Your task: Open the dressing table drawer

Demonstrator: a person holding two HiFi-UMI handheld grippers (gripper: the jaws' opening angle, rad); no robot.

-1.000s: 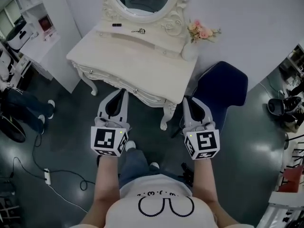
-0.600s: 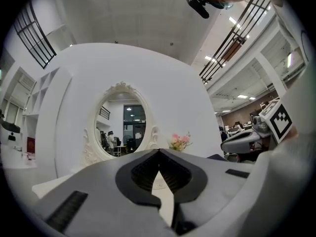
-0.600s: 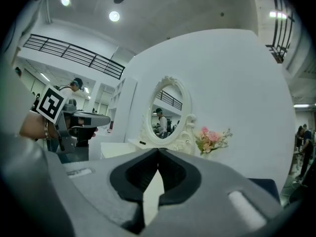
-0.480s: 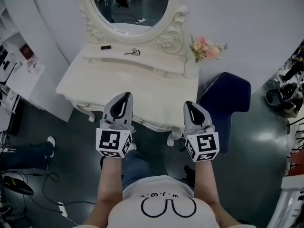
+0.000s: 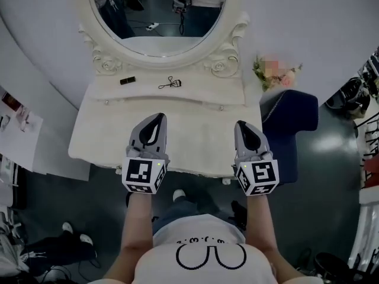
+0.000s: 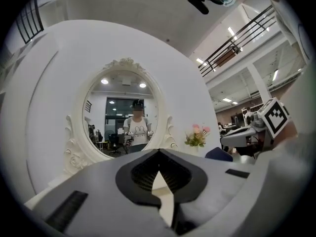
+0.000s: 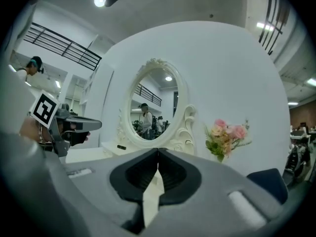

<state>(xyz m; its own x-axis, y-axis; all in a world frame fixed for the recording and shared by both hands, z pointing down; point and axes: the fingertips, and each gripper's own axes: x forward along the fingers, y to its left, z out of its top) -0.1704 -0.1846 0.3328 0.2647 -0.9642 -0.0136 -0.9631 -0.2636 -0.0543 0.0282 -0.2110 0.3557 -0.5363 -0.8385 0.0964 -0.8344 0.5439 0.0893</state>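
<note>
Left tongs (image 5: 158, 118) and right tongs (image 5: 243, 125) closed over white dressing table (image 5: 195, 132); floor (image 5: 334, 158) perhaps glossy.

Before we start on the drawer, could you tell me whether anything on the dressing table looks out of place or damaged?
Nothing stands out. The top of the dressing table is bare, the small black item and the eyelash curler lie flat on its raised shelf, and the flowers stand upright at the right.

Hidden and cropped areas
The dressing table (image 5: 198, 136) front lies out of sight beneath its top. The mirror (image 5: 160, 22) is cut off by the upper edge. The small dark item (image 5: 127, 80) below the mirror is too small to identify.
</note>
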